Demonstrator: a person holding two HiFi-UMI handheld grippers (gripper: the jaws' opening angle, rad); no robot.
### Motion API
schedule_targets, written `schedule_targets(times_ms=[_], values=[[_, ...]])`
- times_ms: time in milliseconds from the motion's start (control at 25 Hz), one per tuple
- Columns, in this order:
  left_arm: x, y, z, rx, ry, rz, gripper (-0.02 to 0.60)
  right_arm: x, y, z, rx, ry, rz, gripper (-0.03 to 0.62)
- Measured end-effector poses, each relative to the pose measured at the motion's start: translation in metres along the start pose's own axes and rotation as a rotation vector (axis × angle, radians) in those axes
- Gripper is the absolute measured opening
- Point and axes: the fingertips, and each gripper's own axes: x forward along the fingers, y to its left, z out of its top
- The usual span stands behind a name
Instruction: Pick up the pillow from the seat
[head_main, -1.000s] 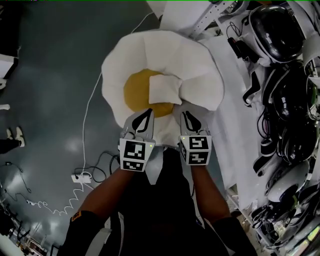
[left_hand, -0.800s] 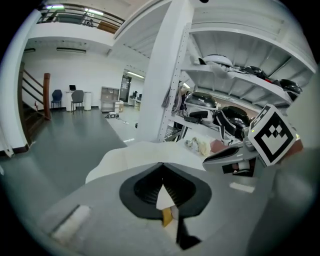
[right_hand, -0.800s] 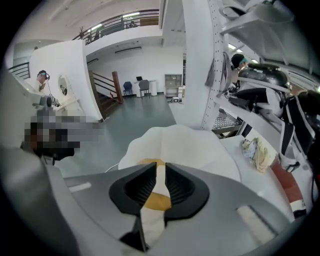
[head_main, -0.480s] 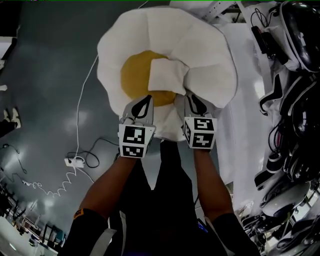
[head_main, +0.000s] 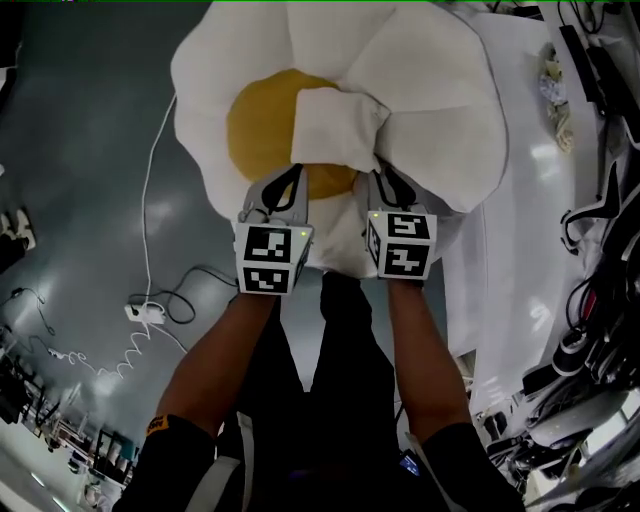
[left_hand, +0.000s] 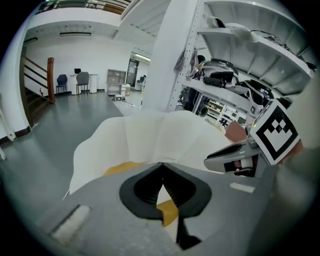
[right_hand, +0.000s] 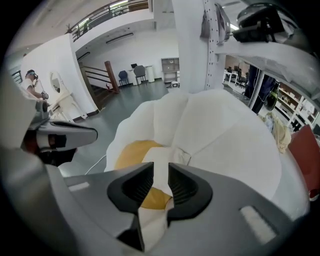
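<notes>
The pillow (head_main: 420, 90) is flower-shaped, with white petals and a yellow centre, and one petal is folded over the centre. It hangs in front of me above the grey floor. My left gripper (head_main: 288, 190) is shut on the pillow's near edge, and yellow and white cloth shows between its jaws (left_hand: 161, 172). My right gripper (head_main: 385, 190) is at the near edge beside it. Its jaws are opening, with a gap between the pads and white pillow cloth (right_hand: 225, 135) still lying in that gap (right_hand: 161, 172).
A white cable and power strip (head_main: 140, 312) lie on the floor at left. A white covered surface (head_main: 540, 200) and racks of dark gear (head_main: 600, 330) are at right. Shelving (left_hand: 240, 75) stands close ahead. A person (right_hand: 35, 85) stands far off.
The pillow and both grippers have moved forward and towards the white surface at right. The left gripper's hold on the pillow is unchanged.
</notes>
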Motion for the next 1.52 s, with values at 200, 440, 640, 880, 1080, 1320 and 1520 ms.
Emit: schedule_targets(times_ms=[200, 440, 640, 880, 1080, 1320, 1520], values=[[0.027, 0.014, -0.029, 0.001, 0.031, 0.004, 0.002, 0.039, -0.003, -0.030, -0.012, 0.045, -0.001, 0.097], [0.053, 0.019, -0.055, 0.001, 0.053, 0.017, 0.002, 0.070, -0.014, -0.057, -0.024, 0.073, -0.006, 0.107], [0.074, 0.026, -0.070, -0.003, 0.066, 0.022, 0.002, 0.092, -0.018, -0.071, -0.026, 0.089, -0.005, 0.112], [0.097, 0.030, -0.087, -0.004, 0.077, 0.024, 0.002, 0.120, -0.028, -0.083, -0.032, 0.099, -0.006, 0.115], [0.110, 0.037, -0.101, -0.006, 0.092, 0.033, 0.002, 0.139, -0.033, -0.092, -0.024, 0.127, -0.001, 0.123], [0.122, 0.047, -0.107, -0.009, 0.099, 0.053, 0.002, 0.150, -0.036, -0.101, -0.023, 0.144, 0.000, 0.102], [0.116, 0.046, -0.106, -0.013, 0.111, 0.051, 0.002, 0.147, -0.031, -0.100, -0.011, 0.160, 0.007, 0.031]])
